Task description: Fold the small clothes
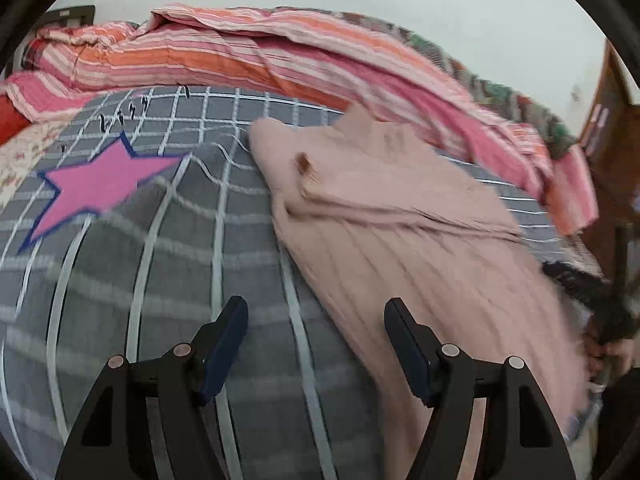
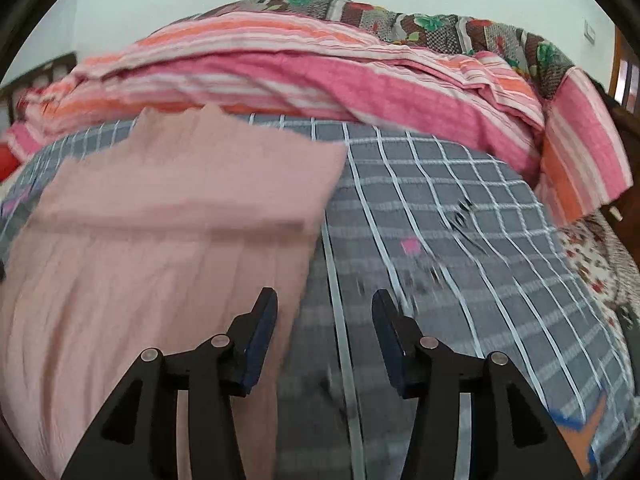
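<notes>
A pale pink ribbed garment (image 1: pixel 400 220) lies partly folded on the grey checked bedsheet (image 1: pixel 180 248). In the left wrist view it spreads to the right of my left gripper (image 1: pixel 316 310), which hovers open over the sheet with nothing between its fingers; its right finger overlaps the garment's left edge. In the right wrist view the same garment (image 2: pixel 160 232) fills the left side. My right gripper (image 2: pixel 324 302) stands open at the garment's right edge, left finger over the cloth, right finger over the sheet (image 2: pixel 460 240). Nothing is gripped. The right gripper (image 1: pixel 580 284) shows blurred at the far right of the left view.
A rumpled pink and orange striped blanket (image 1: pixel 248 52) is heaped along the far side of the bed, a floral quilt (image 2: pixel 400 20) behind it. A pink star (image 1: pixel 100 184) is printed on the sheet. Wooden furniture (image 1: pixel 608 120) stands at the right. A pale wall is behind.
</notes>
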